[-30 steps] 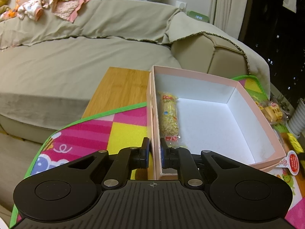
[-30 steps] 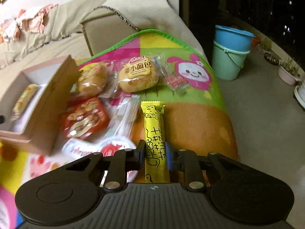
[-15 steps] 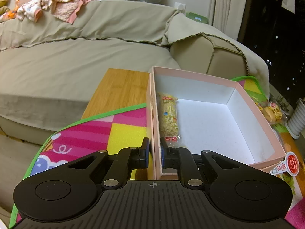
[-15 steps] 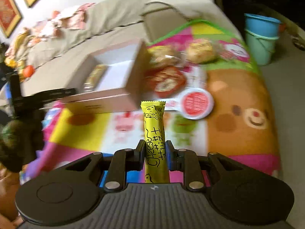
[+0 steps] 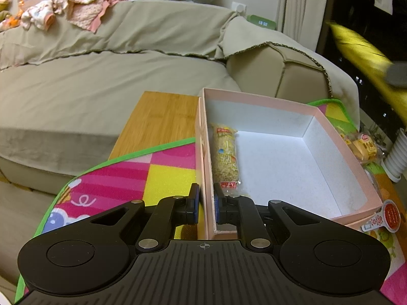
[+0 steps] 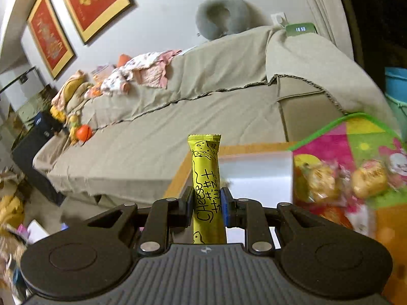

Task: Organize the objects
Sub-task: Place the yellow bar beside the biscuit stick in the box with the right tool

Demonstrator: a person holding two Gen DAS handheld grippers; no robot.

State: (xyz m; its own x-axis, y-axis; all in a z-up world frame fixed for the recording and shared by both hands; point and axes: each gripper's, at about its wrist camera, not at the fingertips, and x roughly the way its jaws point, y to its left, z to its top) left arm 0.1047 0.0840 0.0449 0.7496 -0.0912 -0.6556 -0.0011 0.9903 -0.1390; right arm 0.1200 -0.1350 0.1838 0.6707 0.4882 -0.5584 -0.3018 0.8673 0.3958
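Firmly gripper-clamped: cheese stick (image 6: 206, 178), box wall (image 5: 207, 178)

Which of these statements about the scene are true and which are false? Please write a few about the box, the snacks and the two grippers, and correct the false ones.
1. The left gripper is shut on the side wall of the pink box. True.
2. The box is empty. False: one wrapped snack bar lies inside, along the left wall.
3. The right gripper holds a yellow cheese stick packet. True.
4. The yellow packet is already inside the box. False: it is clamped between the right gripper's pads, above the table.
5. Wrapped buns lie on the colourful mat. True.
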